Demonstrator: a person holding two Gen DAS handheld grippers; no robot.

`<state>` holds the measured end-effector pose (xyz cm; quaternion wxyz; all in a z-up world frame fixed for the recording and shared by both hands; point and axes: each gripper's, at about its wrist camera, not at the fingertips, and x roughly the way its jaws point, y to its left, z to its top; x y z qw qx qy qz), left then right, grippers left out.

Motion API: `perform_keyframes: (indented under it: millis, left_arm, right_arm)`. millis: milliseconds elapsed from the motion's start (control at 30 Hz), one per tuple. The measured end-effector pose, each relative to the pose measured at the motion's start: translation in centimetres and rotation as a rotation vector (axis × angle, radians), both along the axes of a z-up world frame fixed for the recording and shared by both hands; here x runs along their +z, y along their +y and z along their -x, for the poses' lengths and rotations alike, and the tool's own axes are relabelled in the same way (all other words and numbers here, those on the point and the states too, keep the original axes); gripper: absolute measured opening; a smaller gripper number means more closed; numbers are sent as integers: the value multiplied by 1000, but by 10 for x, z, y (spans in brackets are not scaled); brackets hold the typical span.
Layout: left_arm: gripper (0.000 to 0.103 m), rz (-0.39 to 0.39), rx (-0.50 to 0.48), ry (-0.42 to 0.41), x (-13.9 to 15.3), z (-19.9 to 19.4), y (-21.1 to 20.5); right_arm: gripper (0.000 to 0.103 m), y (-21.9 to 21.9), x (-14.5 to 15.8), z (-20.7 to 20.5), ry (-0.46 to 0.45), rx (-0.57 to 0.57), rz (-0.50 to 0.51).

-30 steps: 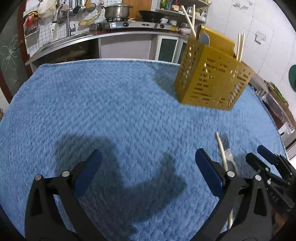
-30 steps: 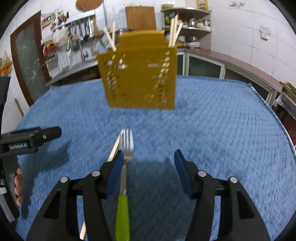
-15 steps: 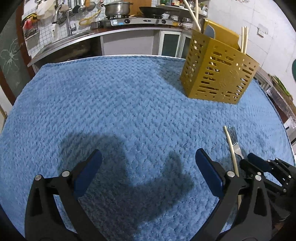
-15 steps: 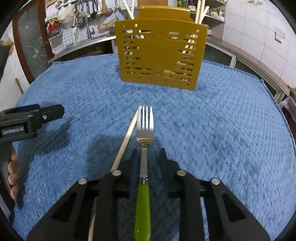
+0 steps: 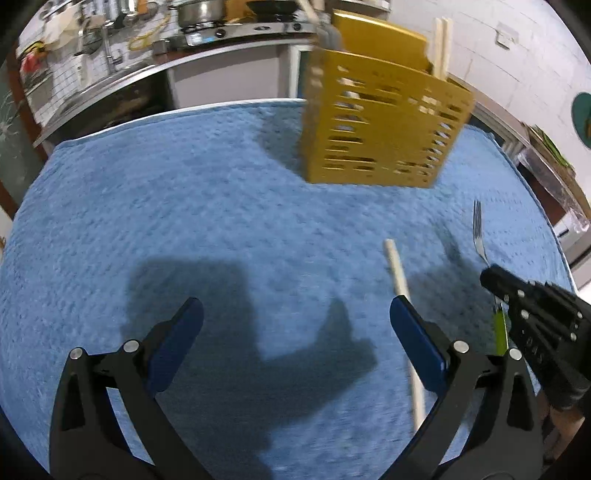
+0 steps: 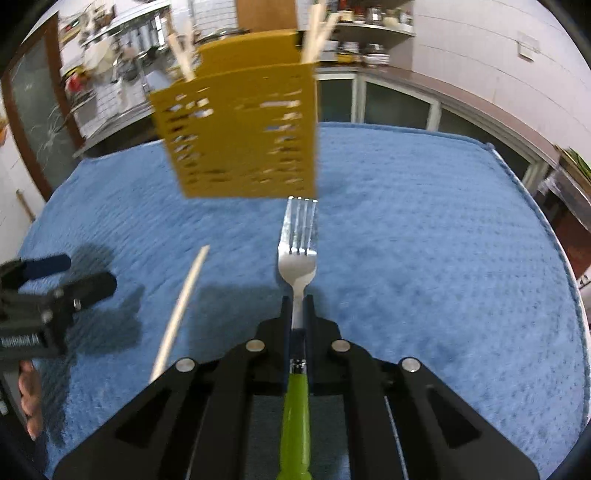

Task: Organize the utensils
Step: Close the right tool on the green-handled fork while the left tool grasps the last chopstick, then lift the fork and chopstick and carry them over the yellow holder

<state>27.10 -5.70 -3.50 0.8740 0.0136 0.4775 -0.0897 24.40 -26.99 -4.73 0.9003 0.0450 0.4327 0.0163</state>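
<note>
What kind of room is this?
Most likely a home kitchen: a metal pot sits on a stove, utensils hang on the wall, and shelves hold jars.

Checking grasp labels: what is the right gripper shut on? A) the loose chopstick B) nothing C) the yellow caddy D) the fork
D: the right gripper pinches the fork at its neck, just above the green handle, while the chopstick lies free on the blue cloth to its left.

Right tongs (image 6: 297, 306) clamped tight, left tongs (image 5: 295, 328) spread wide
</note>
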Motion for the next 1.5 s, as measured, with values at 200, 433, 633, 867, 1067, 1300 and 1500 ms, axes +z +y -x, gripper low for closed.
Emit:
perform_keyframes:
  millis: [200, 433, 633, 867, 1067, 1300, 1500]
  left_arm:
    - [80, 1, -25, 26, -8, -6, -43]
    - [39, 26, -34, 67, -20, -14, -68]
    - [13, -19, -38, 82, -31, -21, -85]
    - [4, -14, -44, 78, -29, -29, -90]
    - [4, 28, -47, 28, -10, -31, -84]
    - [4, 78, -53, -72, 25, -23, -68]
    - [4, 147, -60, -162, 50, -15, -44]
  right_arm:
    - [6, -30, 0, -1, -5, -48, -5]
    - [6, -50, -3, 2, -7, -75, -9]
    - [6, -55, -6, 2, -8, -86, -29]
    - [6, -52, -7, -3, -10, -83, -39]
    - [6, -47, 1, -8, -37, -83, -51]
    - [6, -42, 19, -5, -94, -82, -74]
    - [6, -34, 28, -2, -142, -81, -84]
